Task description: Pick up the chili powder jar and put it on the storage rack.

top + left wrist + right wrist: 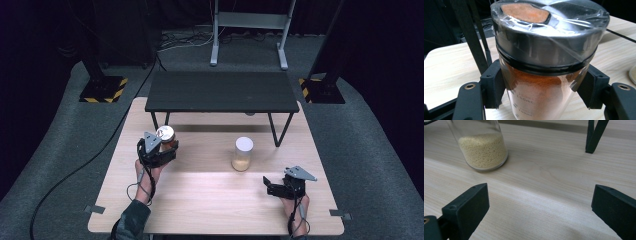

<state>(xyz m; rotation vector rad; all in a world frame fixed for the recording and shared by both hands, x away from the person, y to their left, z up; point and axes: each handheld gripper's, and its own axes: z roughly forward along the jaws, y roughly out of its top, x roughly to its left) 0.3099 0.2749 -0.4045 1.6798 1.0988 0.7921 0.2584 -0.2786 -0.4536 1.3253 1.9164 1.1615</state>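
Carrying the orange-powder jar (544,82) at 9 o'clock on the surface (200,200); left gripper (162,150) fingers (492,85) clamp its glass below the film-wrapped lid (549,42); keep it upright, grip steady; right gripper (272,186) fingers (466,210) released, idle at 4 o'clock.

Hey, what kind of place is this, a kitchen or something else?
Probably a recording studio or lab, not a kitchen: black curtains surround a pale wooden table, striped-base stands flank it, and a hand-held left gripper grips a glass jar of orange powder.
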